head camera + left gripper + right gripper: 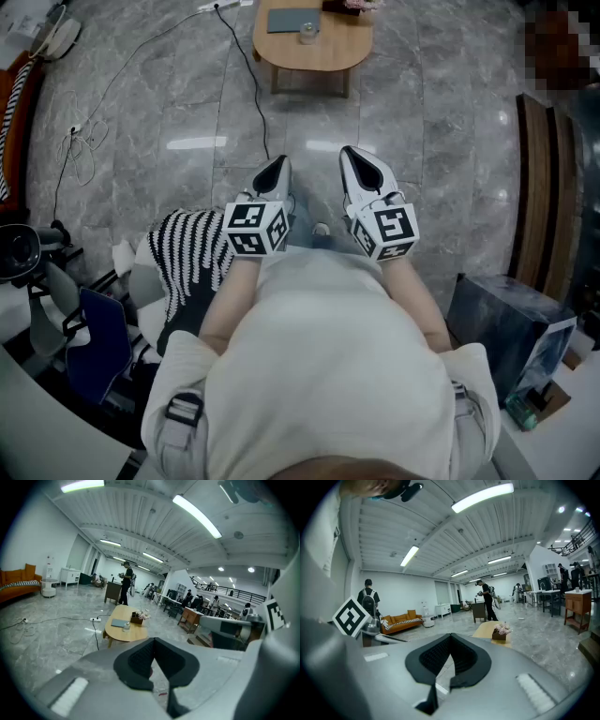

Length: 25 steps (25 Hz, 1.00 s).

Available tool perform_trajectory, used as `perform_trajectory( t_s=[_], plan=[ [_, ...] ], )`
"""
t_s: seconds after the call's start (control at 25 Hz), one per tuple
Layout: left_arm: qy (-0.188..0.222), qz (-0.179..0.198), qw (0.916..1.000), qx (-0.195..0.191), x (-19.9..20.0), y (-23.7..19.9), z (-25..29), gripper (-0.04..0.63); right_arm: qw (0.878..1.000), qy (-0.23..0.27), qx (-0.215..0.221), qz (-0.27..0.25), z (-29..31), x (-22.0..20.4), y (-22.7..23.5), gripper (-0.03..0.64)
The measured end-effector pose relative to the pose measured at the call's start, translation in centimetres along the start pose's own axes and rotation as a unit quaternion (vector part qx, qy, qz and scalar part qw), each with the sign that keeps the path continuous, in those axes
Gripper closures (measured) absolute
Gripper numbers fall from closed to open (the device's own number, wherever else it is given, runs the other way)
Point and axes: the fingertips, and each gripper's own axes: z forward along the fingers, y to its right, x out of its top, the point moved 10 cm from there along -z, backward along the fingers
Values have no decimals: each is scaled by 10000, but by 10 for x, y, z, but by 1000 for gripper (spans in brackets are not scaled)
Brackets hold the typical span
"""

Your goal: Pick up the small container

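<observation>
**A:** Head view first: where is the small container (307,35) found?

**B:** It is seen standing on the oval wooden table (314,64) at the far end of the marble floor (441,141). It is set at the near right corner of a flat grey-blue pad (292,21), with a flower box (354,5) farther right. Whether the pad is touched cannot be told. The container is well apart from both grippers, which are held near the body.

**A:** How are the grippers set?

**B:** The left gripper (278,164) is seen with its jaws pressed together and nothing between them. The right gripper (352,155) is likewise closed and empty.

**A:** What is judged to be needed for the step in hand?

**B:** No approach is made yet, so the table has to be reached first. A black cable (246,70) is laid across the floor left of the path and should be stepped past. The jaws of one gripper should be opened before the container is neared, since the pad and the flower box are placed close by. The container looks small and clear, possibly glass. A level approach from the table's near edge, with the jaws brought around its middle, is therefore judged safest. A gentle closure should keep it from being tipped or pushed along. Which gripper is better suited cannot be told yet.
</observation>
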Motion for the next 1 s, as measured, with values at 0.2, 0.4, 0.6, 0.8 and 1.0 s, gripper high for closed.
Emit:
perform_trajectory(
  t_s=[0.2, 0.4, 0.6, 0.8, 1.0],
  plan=[
    [169, -24, 9998, -59, -10, 35, -29, 592, 9999, -84, 58, -104, -50, -9, -8, 618],
    [206, 55, 9998, -48, -20, 44, -40, 594, 9998, -65, 108, -132, -67, -14, -16, 618],
    [257, 91, 9996, -104, -22, 51, -40, 594, 9995, -80, 201, -220, -70, -13, -16, 618],
    [293, 107, 9995, -98, -17, 52, -37, 594, 9996, -74, 267, -55, -67, -14, -12, 617],
    [239, 57, 9997, 19, -15, 41, -29, 592, 9990, -132, 396, 141, -53, -15, -7, 615]
  ],
)
